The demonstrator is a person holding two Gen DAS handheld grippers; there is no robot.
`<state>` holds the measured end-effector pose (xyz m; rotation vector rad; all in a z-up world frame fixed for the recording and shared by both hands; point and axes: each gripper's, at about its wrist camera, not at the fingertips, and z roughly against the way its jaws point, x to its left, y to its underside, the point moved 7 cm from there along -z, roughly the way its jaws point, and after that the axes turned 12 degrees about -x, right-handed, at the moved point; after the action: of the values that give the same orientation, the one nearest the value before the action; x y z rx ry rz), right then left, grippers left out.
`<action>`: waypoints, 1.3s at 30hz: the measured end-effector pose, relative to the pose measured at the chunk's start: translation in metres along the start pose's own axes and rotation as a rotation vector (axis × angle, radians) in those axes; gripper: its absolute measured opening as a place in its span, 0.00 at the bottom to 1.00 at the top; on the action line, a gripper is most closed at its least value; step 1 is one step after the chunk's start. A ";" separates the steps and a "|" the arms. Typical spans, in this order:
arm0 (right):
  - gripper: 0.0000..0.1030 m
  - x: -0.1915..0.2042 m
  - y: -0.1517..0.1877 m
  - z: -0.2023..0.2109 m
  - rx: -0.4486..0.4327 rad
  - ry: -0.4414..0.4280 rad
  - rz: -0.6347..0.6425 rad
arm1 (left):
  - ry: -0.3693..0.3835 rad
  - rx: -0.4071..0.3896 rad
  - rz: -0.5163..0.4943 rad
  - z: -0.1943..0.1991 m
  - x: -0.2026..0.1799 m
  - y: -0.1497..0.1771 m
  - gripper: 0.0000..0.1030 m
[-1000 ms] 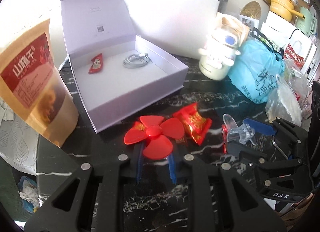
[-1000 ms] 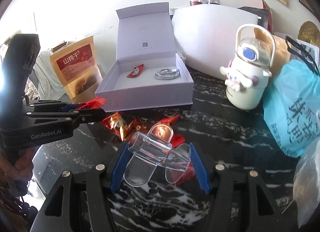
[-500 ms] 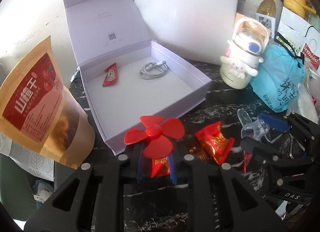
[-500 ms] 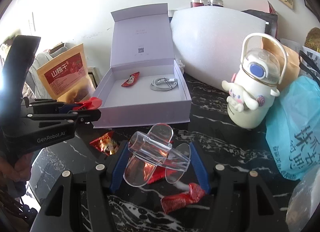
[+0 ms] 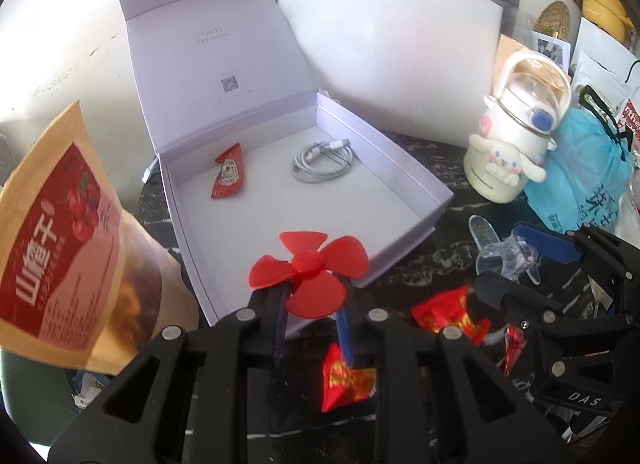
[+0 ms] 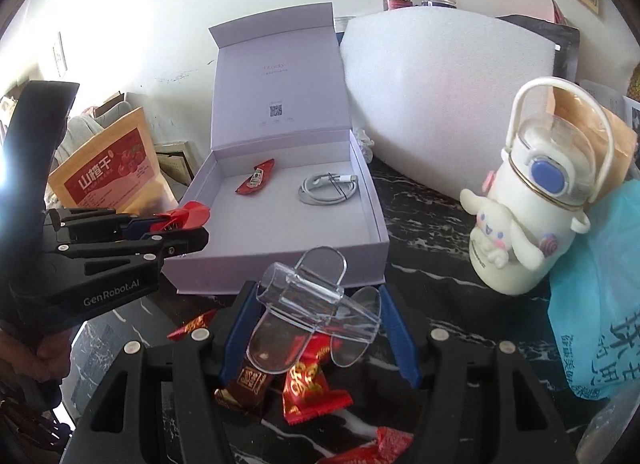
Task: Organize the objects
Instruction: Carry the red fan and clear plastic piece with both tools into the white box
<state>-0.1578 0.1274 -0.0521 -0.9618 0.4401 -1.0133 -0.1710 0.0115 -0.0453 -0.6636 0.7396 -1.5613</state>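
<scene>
My left gripper is shut on a red plastic fan blade, held above the near edge of the open lilac box. Seen from the right wrist, that left gripper hangs at the box's left front corner. My right gripper is shut on a clear plastic piece, just in front of the box; the same piece shows at the right of the left view. Inside the box lie a red sachet and a coiled white cable.
Red wrapped candies lie scattered on the black marble table. An orange snack pouch stands left of the box. A white cartoon bottle, a blue bag and a white foam sheet stand to the right and behind.
Both grippers have moved forward toward the box with their loads still held. The fan blade now hangs over the box's near edge, and the candies have slid back beneath the grippers.
</scene>
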 end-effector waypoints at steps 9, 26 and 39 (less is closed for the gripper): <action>0.60 -0.013 -0.025 -0.021 -0.012 -0.017 0.020 | -0.041 -0.015 -0.008 -0.017 0.011 -0.020 0.19; 0.60 -0.022 -0.066 -0.066 -0.037 -0.026 0.074 | -0.112 -0.022 -0.002 -0.052 0.034 -0.052 0.19; 0.60 -0.033 -0.099 -0.107 -0.053 -0.027 0.085 | -0.187 -0.041 0.015 -0.086 0.060 -0.087 0.19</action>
<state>-0.3001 0.0876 -0.0295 -0.9954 0.4834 -0.9145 -0.2986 -0.0349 -0.0317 -0.8200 0.6361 -1.4518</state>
